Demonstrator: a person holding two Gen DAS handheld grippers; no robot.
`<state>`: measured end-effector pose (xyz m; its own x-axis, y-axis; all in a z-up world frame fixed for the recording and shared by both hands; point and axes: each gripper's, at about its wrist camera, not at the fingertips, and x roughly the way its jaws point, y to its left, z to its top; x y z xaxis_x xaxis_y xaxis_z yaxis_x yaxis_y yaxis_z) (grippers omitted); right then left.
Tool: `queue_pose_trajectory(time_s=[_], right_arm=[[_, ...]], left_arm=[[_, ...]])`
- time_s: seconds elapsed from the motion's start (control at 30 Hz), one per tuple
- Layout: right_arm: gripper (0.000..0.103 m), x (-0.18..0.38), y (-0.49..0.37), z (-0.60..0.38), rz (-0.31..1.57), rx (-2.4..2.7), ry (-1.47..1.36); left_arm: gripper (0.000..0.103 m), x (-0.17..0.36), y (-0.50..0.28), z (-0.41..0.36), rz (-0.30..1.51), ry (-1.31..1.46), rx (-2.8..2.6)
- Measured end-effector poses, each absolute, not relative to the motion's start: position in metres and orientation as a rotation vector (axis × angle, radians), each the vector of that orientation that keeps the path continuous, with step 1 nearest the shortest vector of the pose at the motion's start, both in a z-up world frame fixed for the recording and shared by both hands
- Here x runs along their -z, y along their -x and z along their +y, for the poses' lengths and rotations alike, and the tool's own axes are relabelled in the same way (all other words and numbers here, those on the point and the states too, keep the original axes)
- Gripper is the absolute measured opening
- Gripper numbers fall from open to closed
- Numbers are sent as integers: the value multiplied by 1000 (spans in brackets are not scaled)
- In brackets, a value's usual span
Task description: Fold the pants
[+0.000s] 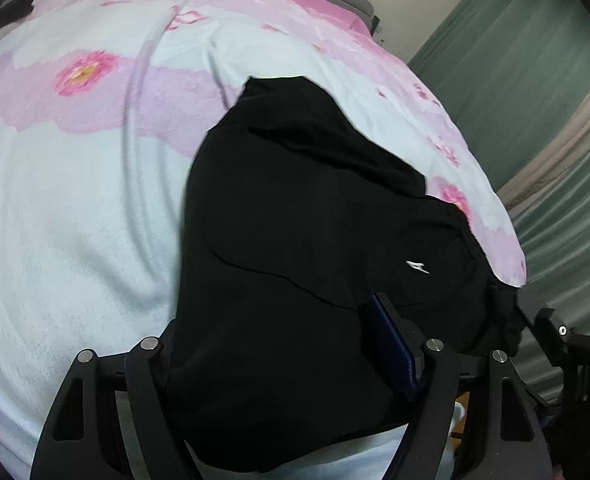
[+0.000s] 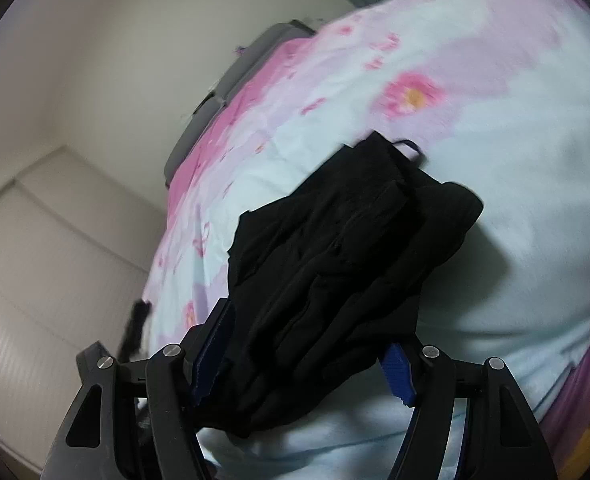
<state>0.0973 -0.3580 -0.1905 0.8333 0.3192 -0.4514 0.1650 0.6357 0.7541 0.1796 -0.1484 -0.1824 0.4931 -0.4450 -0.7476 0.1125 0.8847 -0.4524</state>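
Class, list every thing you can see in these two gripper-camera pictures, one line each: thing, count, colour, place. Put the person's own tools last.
pants: one pair, black with a small white logo, bunched on the bed, cloth lying between the fingers of both grippers.
bedcover: one, pale blue and pink with flowers, spread over the bed.
curtain: one, green, beyond the bed in the left wrist view.
wall: white, beside the bed in the right wrist view.
left gripper: one, black with blue pads, around the pants.
right gripper: one, black with blue pads, around the pants.
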Motion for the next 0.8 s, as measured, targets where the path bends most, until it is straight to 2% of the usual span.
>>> queue_pose_trajectory(time_s=[0.17, 0.27, 0.33, 0.4, 0.43, 0.47, 0.5, 0.53, 0.6, 0.8], right_arm=[[63, 199, -98, -364, 589, -41, -922], [64, 221, -113, -373, 650, -54, -1024], [64, 240, -120, -379, 684, -48, -1129], [63, 249, -125, -384, 681, -48, -1179], [60, 249, -127, -384, 682, -47, -1179], [47, 245, -129, -383, 674, -51, -1163], [27, 241, -130, -381, 675, -55, -1142], [19, 234, -131, -377, 676, -74, -1103], [16, 219, -129, -370, 667, -104, -1057], [14, 181, -128, -369, 624, -177, -1053]], left_arm=[[71, 186, -184, -137, 994, 487, 345], [69, 186, -186, -140, 992, 495, 344], [41, 184, -185, -142, 984, 466, 350], [28, 184, -185, -143, 979, 454, 374], [22, 182, -186, -143, 975, 453, 388], [19, 181, -186, -143, 972, 451, 396], [15, 178, -187, -143, 968, 450, 404], [13, 175, -187, -142, 963, 452, 414], [12, 164, -189, -138, 946, 461, 436], [12, 114, -190, -128, 854, 462, 498]])
